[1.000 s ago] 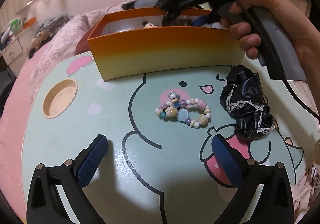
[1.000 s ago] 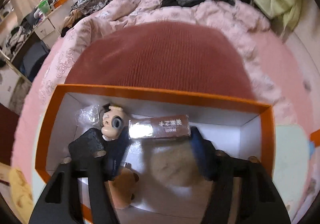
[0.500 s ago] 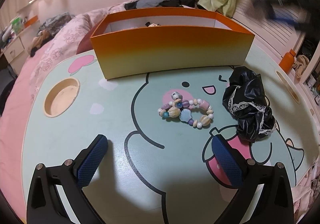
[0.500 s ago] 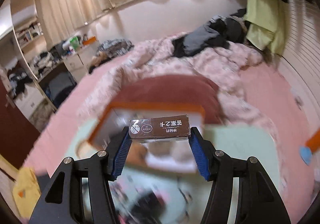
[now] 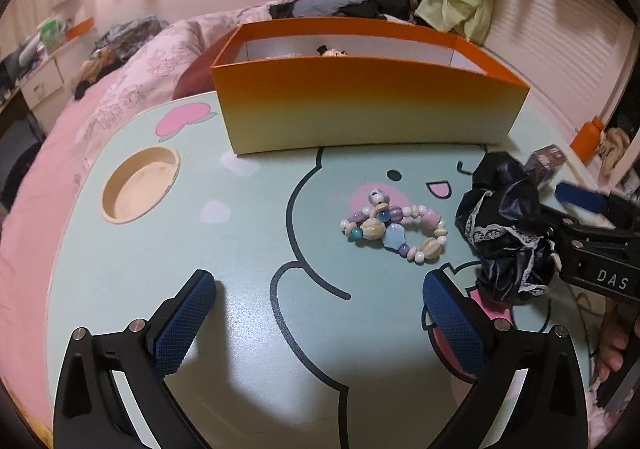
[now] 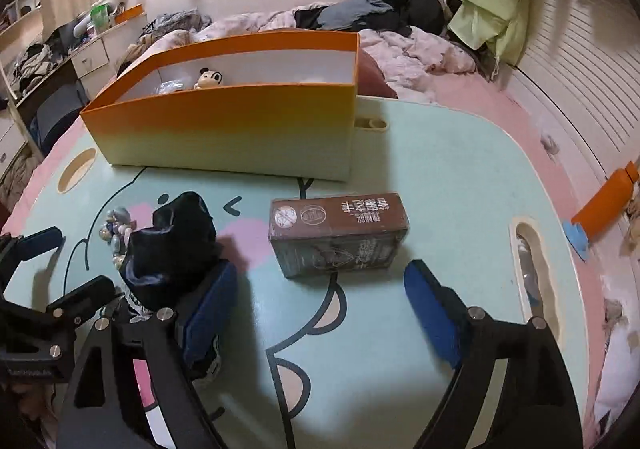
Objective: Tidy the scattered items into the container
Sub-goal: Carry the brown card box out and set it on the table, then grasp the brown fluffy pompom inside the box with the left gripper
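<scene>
We see an orange box (image 6: 240,133) at the table's (image 5: 132,269) far edge, already holding a small figure (image 6: 208,79). Three items are left on the table in front of it: a bead bracelet (image 5: 394,227), a black scrunchie (image 5: 506,233) and a brown carton (image 6: 340,233). Our left gripper (image 5: 320,321) and right gripper (image 6: 320,301) both hang spread and empty. The right one's left finger (image 6: 208,309) crowds the scrunchie; the table around the carton lies open.

An open orange-to-cream cardboard box (image 6: 224,133) stands upright on the bench. Before it lie a pastel shell-bead bracelet (image 5: 394,227), a crumpled black lace-trimmed scrunchie (image 5: 504,237) just beside it, and a brown rectangular carton (image 6: 338,233) lying flat.
</scene>
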Motion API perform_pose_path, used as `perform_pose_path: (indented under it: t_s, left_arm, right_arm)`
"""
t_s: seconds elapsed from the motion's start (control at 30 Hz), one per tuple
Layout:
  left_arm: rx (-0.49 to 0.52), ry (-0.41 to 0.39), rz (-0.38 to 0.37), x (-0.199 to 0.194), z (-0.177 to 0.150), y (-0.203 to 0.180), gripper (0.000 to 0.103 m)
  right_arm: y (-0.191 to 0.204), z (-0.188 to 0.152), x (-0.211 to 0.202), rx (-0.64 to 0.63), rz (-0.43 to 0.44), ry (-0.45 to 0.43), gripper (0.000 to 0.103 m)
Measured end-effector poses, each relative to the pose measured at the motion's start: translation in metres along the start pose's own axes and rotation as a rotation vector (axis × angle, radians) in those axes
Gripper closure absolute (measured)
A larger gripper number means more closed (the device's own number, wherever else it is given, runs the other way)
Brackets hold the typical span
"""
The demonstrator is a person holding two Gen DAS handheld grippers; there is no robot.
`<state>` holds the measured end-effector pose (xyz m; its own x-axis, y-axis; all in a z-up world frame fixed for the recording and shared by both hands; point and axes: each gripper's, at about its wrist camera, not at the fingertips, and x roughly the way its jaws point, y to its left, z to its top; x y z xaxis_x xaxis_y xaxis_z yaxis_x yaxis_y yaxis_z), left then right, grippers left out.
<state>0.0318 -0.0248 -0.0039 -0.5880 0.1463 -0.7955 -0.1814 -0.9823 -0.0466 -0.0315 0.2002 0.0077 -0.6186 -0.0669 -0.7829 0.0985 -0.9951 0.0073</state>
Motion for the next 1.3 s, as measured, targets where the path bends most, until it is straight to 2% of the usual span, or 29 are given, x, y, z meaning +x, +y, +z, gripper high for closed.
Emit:
perform_pose_path:
  t_s: [0.13,0.2,0.27,0.33,0.4,0.43,0.5,0.57,0.6,0.63,0.67,0.73,0.8,0.87,0.9,1.0,1.1,1.17,1.23,1.3]
  left_arm:
    - [-0.089,-0.018,-0.083,-0.006,0.008,0.015,0.000]
    - [-0.152,-0.045,-0.119,-0.014,0.023,0.021,0.000]
    - [-0.201,-0.105,-0.154,-0.028,0.052,0.024,0.000]
    - [-0.162,-0.147,-0.167,-0.037,0.085,0.015,0.000]
    - [-0.067,-0.147,-0.163,-0.037,0.121,-0.003,0.000]
    - [-0.009,-0.117,-0.188,-0.029,0.142,-0.016,0.002]
    - [0.036,-0.062,-0.252,-0.011,0.163,-0.030,0.017]
    - [0.069,0.048,-0.259,0.025,0.182,-0.046,0.040]
    - [0.081,0.114,-0.246,0.046,0.189,-0.054,0.044]
    - [0.085,0.148,-0.242,0.058,0.190,-0.057,0.048]
    - [0.088,0.196,-0.239,0.074,0.192,-0.062,0.049]
    - [0.099,0.269,-0.252,0.100,0.190,-0.068,0.049]
    - [0.101,0.324,-0.259,0.119,0.182,-0.072,0.058]
    - [0.148,0.283,-0.221,0.120,0.178,-0.078,0.068]
    - [0.165,0.268,-0.207,0.119,0.177,-0.080,0.068]
    - [0.138,0.220,-0.246,0.110,0.179,-0.073,0.069]
    - [0.116,0.088,-0.251,0.073,0.188,-0.059,0.069]
    - [0.092,-0.011,-0.292,0.031,0.192,-0.044,0.069]
    - [0.086,-0.087,-0.314,-0.004,0.191,-0.031,0.069]
    - [0.096,-0.141,-0.296,-0.036,0.178,-0.019,0.069]
  right_arm:
    - [-0.012,-0.010,-0.009,0.072,0.023,0.002,0.017]
    - [-0.016,-0.020,-0.015,0.099,0.027,-0.012,0.017]
    - [-0.014,-0.027,-0.018,0.121,0.022,-0.026,0.017]
    - [-0.014,-0.024,-0.018,0.123,0.016,-0.026,0.017]
    - [-0.012,-0.022,-0.016,0.115,0.009,-0.022,0.017]
    - [-0.011,-0.021,-0.016,0.107,0.009,-0.021,0.017]
    - [-0.010,-0.022,-0.016,0.103,0.014,-0.022,0.017]
    - [-0.012,-0.024,-0.017,0.113,0.023,-0.027,0.017]
    - [-0.013,-0.025,-0.017,0.118,0.030,-0.029,0.017]
    - [-0.013,-0.025,-0.017,0.124,0.033,-0.031,0.017]
    - [-0.014,-0.026,-0.018,0.130,0.034,-0.033,0.017]
    - [-0.016,-0.026,-0.018,0.137,0.042,-0.036,0.017]
    - [-0.017,-0.026,-0.019,0.140,0.046,-0.038,0.017]
    - [-0.019,-0.026,-0.018,0.141,0.048,-0.038,0.017]
    - [-0.019,-0.025,-0.017,0.143,0.050,-0.032,0.017]
    - [-0.020,-0.026,-0.017,0.142,0.052,-0.034,0.016]
    - [-0.019,-0.027,-0.019,0.144,0.057,-0.036,0.016]
    - [-0.020,-0.027,-0.019,0.145,0.058,-0.036,0.016]
    - [-0.021,-0.027,-0.018,0.144,0.057,-0.035,0.016]
    - [-0.021,-0.028,-0.018,0.144,0.057,-0.035,0.016]
